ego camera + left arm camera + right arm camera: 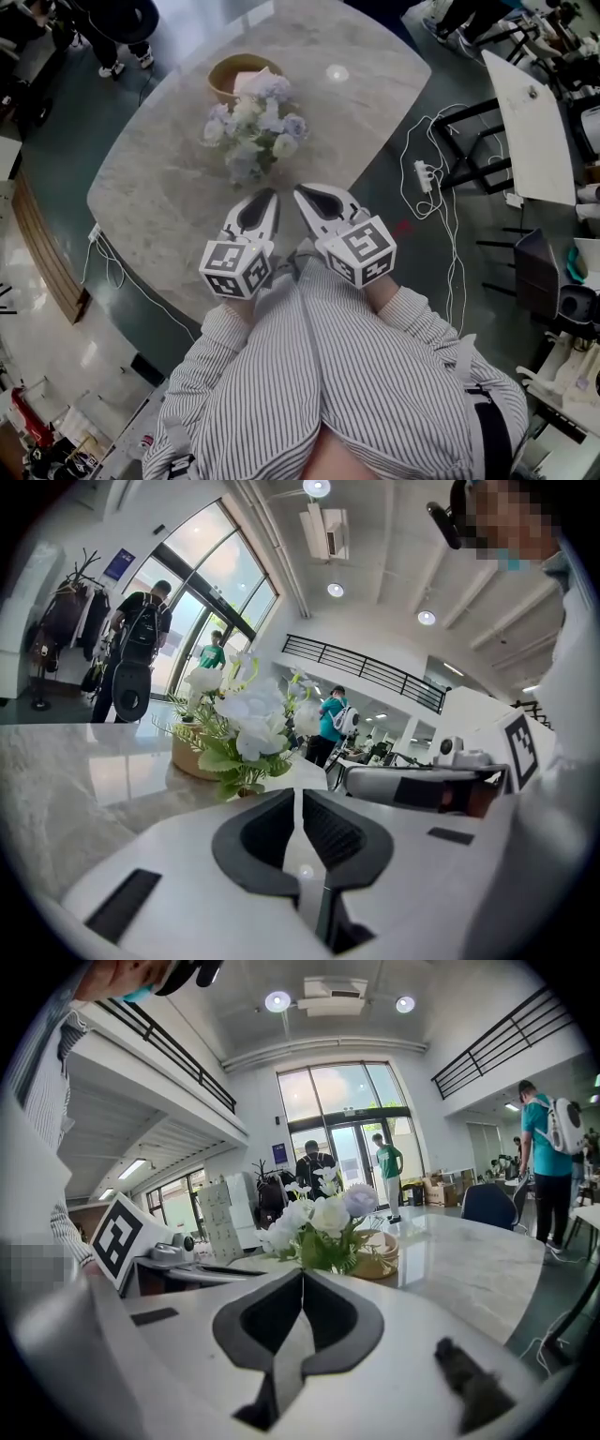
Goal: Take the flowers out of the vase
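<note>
A bunch of white and pale purple flowers (253, 129) stands in a vase on the marble table (169, 197); the blooms hide the vase from above. The same flowers (246, 722) show ahead in the left gripper view, and as flowers (323, 1222) in the right gripper view. My left gripper (269, 194) is shut and empty, its tips just short of the bouquet. Beside it my right gripper (302, 192) is also shut with nothing between its jaws. Both point at the flowers from the table's near edge.
A tan bowl (240, 75) sits behind the flowers. A white disc (337, 72) lies at the far right of the table. Cables and a power strip (424, 175) trail on the floor to the right, near a black-legged white desk (530, 122). People stand farther off.
</note>
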Demonstrator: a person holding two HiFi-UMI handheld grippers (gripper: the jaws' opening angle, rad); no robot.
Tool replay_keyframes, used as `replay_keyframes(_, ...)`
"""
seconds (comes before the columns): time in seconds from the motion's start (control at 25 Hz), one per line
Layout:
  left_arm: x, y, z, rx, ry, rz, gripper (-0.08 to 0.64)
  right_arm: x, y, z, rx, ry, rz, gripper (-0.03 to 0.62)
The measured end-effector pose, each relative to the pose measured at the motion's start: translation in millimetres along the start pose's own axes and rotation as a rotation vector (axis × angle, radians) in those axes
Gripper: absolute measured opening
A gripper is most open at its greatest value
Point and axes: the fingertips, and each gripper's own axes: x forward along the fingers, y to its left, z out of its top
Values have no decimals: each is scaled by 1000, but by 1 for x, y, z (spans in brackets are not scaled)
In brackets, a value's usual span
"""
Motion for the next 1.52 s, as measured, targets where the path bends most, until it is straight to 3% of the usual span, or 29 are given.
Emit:
replay_keyframes(0.32, -1, 14, -4, -69, -28, 44, 33, 2, 1, -5, -8, 15, 11, 15)
replay_keyframes(0.84, 7, 41, -1, -101, -52, 152, 268, 11, -6, -2, -37, 41, 22, 15)
replay_keyframes(1.12, 7, 59, 7, -133, -101, 208, 296, 15, -12, -1, -41, 50, 26, 15)
replay_keyframes(1.52, 13, 76, 12, -198, -137, 210, 298, 16, -17, -1, -54, 60, 34, 15)
